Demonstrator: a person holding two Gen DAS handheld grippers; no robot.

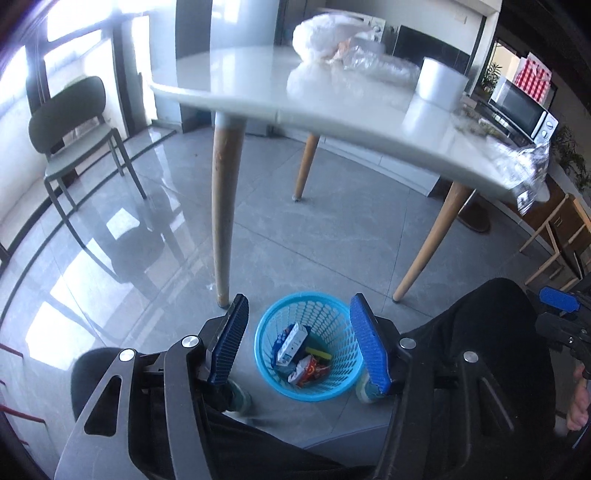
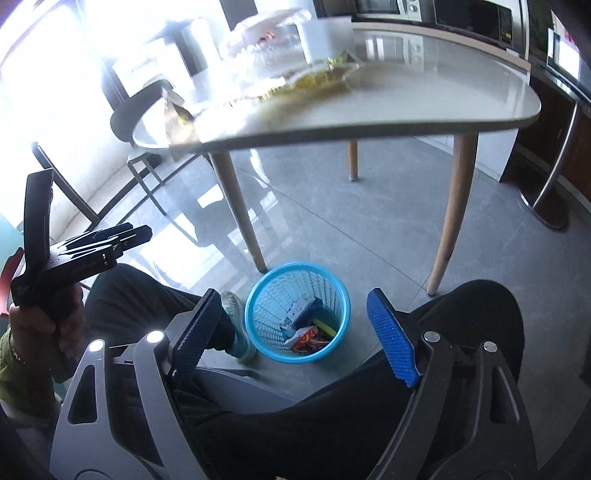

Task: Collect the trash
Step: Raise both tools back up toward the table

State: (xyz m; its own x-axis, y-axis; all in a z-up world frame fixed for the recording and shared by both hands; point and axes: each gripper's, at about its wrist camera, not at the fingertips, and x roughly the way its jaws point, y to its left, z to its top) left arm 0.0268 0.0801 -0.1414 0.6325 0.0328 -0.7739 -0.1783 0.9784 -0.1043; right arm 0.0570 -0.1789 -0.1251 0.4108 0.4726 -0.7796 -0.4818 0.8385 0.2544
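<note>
Wrappers on worktop [image 2: 424, 92]: blurred, kind unreadable.
Trash in blue basket [image 1: 334, 384]: print too small to read.
Crinkled bag [image 1: 528, 170] at worktop's right corner: partly hidden past the edge.
Microwave [image 2: 384, 6] behind worktop: cut off by frame top.

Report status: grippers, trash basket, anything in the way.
Left gripper and right gripper open, empty. Blue basket on floor, wrappers inside. More wrappers on table. Nothing blocking.

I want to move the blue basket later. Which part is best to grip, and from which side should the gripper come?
Probably the top rim of the blue basket, approached from above. It stands upright on the floor with its mouth open, and its thin mesh wall would fit between the open left gripper fingers, one inside and one outside. The far side looks clear of the trash.
</note>
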